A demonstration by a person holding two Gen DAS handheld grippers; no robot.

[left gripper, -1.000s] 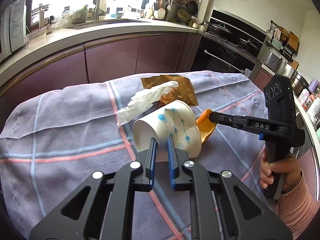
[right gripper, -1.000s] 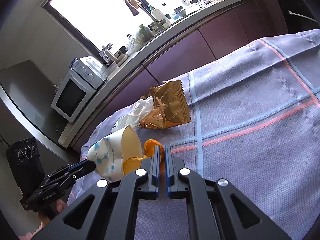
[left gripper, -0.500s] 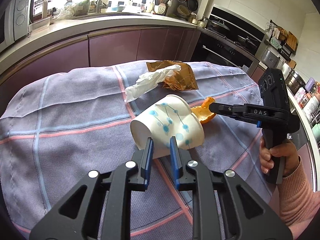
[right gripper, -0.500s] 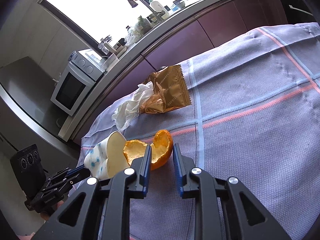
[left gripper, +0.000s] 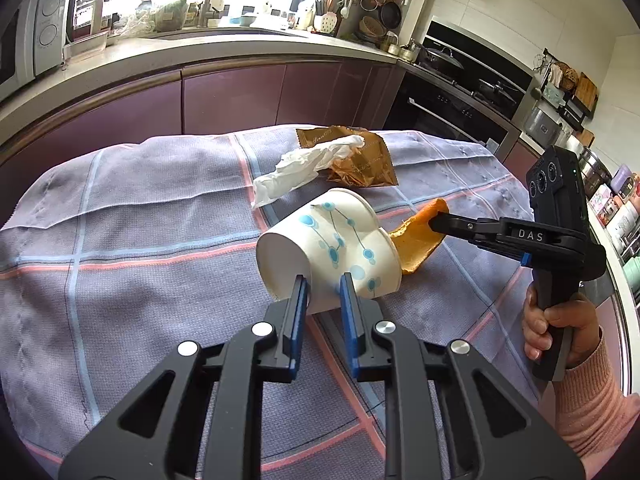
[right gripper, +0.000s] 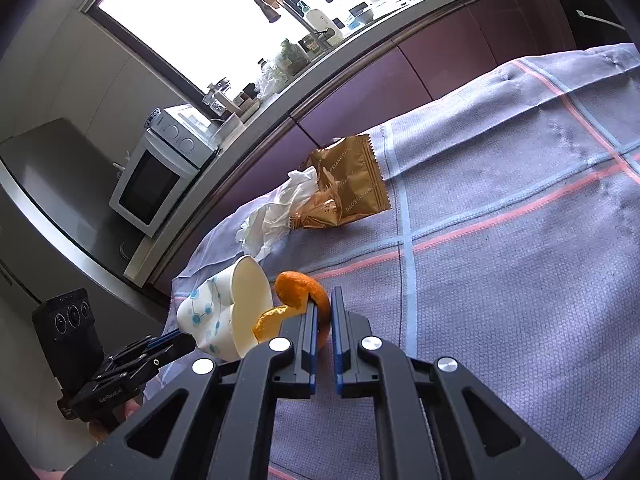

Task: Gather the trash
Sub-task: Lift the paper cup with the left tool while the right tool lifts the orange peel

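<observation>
left gripper [left gripper: 323, 294] closing, pinching paper cup [left gripper: 332, 246] base | right gripper [right gripper: 324, 312] clamped on orange peel [right gripper: 300, 288] at cup mouth | 2 scraps beyond

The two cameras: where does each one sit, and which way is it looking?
Left wrist: sits on the left gripper, looks down its fingers across the table at the cup that they pinch; the right gripper and hand show at the right.
Right wrist: sits on the right gripper, looks toward the window; its fingers are shut on the peel; the left gripper shows at lower left.
Both share the cup, peel, tissue, wrapper and checked cloth.
</observation>
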